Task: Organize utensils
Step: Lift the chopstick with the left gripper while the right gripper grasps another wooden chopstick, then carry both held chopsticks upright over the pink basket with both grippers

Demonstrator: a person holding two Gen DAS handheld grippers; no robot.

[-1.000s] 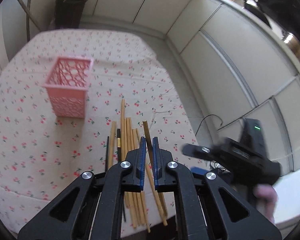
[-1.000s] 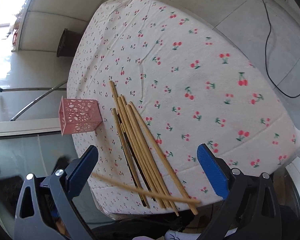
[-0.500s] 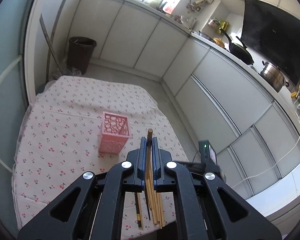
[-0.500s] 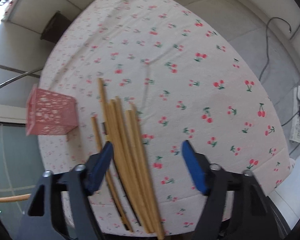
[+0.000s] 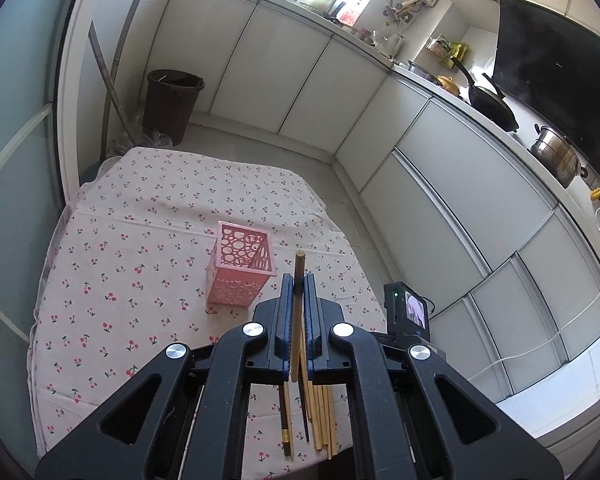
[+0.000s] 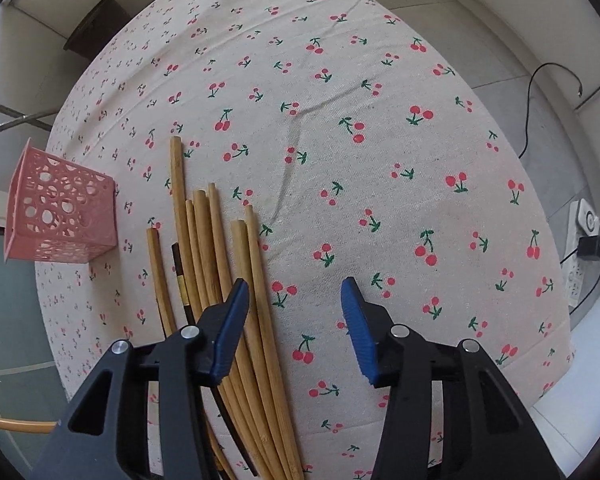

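Clamping one chopstick (image 5: 299,276), left gripper (image 5: 299,286) lines up w/ pink basket (image 5: 240,270) just beyond. Right gripper (image 6: 294,300), jaws closing, empty, hangs over chopstick pile (image 6: 220,264) at surface (image 6: 380,140) near edge.

A home kitchen: white cabinets (image 5: 440,184) line two walls under a counter (image 5: 496,124) carrying a wok (image 5: 490,102) and steel pot (image 5: 554,154), a bin (image 5: 172,104) in the corner, a cherry-print tablecloth (image 5: 140,240) in front
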